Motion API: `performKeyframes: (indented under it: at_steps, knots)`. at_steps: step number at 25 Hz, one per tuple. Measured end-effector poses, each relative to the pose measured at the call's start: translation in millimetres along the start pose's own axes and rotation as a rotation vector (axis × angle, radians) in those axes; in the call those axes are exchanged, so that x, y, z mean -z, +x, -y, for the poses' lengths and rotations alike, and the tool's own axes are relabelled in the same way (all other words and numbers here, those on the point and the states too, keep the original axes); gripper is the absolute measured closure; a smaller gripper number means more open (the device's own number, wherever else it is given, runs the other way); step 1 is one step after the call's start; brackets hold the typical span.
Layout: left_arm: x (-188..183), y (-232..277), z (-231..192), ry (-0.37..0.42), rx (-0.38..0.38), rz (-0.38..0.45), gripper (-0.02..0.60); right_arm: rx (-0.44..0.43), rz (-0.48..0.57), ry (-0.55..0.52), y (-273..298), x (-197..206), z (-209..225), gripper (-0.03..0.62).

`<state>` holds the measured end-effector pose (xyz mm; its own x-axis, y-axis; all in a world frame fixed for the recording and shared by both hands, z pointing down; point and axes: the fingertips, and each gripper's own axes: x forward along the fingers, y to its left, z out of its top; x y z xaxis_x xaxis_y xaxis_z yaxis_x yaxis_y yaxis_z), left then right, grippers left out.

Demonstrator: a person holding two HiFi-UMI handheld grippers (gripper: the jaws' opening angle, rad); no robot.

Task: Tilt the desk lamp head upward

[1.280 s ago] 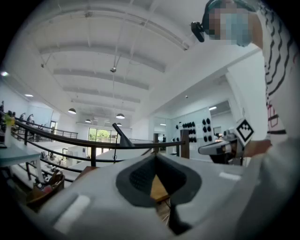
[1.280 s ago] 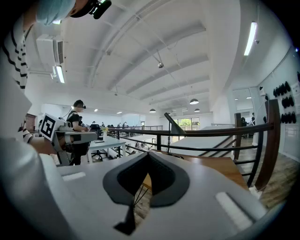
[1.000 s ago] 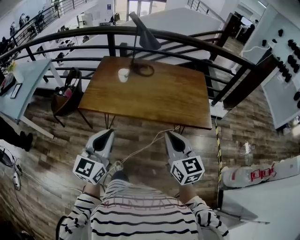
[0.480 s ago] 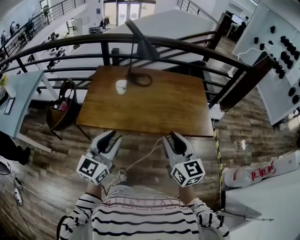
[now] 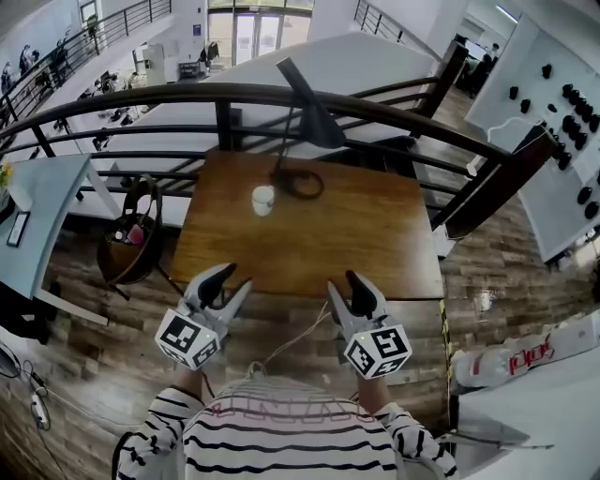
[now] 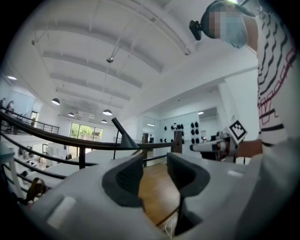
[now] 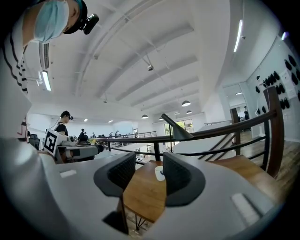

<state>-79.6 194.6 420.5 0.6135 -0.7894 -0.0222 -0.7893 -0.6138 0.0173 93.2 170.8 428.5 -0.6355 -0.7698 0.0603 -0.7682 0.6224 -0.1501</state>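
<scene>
Both grippers (image 5: 237, 278) (image 5: 343, 281) level, fingers (image 6: 124, 180) opening, empty

in front of you a brown wooden table (image 5: 375, 234) stands against a dark curved railing (image 5: 187, 94) at the edge of a raised level. the floor (image 5: 511, 281) under you is grey-brown wood plank. to your left a dark chair (image 5: 141, 262) sits near a pale blue desk (image 5: 47, 202). to your right a white wall panel (image 5: 534, 150) carries rows of black knobs. beyond the railing, glass doors (image 5: 251, 23) let in daylight. overhead, round lamps (image 6: 107, 112) hang from a white beamed ceiling (image 7: 140, 70).
</scene>
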Motion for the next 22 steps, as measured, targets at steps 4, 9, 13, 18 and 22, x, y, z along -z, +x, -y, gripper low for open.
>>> performKeyframes:
  at_steps: [4,9,13,18,22]
  knots:
    - [-7,-2,-35,0.002,0.009,0.002,0.423,0.013,-0.006,0.004,32,-5,-9,0.419]
    - [4,3,-68,-0.035,0.013,0.004,0.423,0.018,-0.038,0.009,59,5,-9,0.4]
    - [17,12,-83,-0.06,0.028,-0.005,0.423,0.027,-0.059,0.01,76,11,-4,0.385]
    - [24,32,-100,-0.051,0.033,-0.02,0.423,0.01,-0.074,0.024,104,12,15,0.383]
    - [21,57,-123,-0.046,-0.011,-0.028,0.423,-0.022,-0.06,0.034,134,4,40,0.383]
